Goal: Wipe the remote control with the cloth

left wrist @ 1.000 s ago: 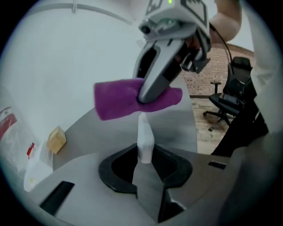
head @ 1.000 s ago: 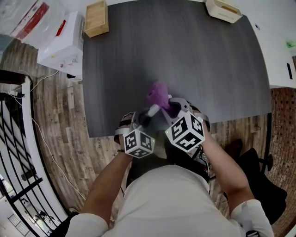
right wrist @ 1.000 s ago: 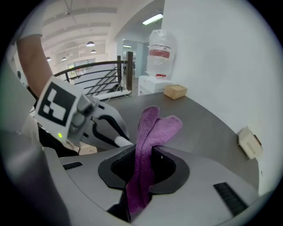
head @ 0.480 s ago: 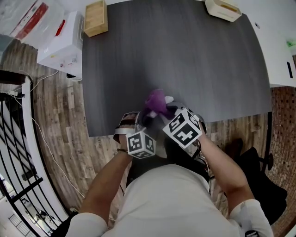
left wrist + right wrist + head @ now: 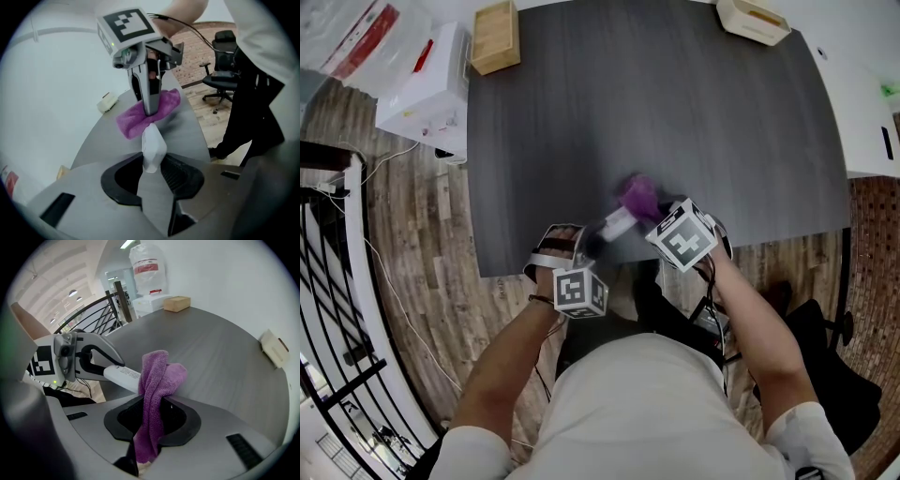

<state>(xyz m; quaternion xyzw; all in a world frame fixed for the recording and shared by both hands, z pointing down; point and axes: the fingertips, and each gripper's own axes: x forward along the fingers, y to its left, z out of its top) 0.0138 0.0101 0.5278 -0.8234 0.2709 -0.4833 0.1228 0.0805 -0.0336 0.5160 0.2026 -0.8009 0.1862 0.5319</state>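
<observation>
Counting one remote point(image 5: 617, 225), one cloth point(image 5: 637, 193), two grippers, two boxes point(image 5: 496, 37) on table point(image 5: 675, 112). Clamping remote's near end in left gripper point(image 5: 152, 166), holding it over table's near edge. Pinching cloth in right gripper point(image 5: 149, 425), draping it on remote's far end. Seeing cloth shifted rightward since a second ago, baring more remote

Forearms converge; left gripper point(image 5: 594, 246) and right gripper point(image 5: 652, 217) tip-to-tip, jaws clamped
</observation>
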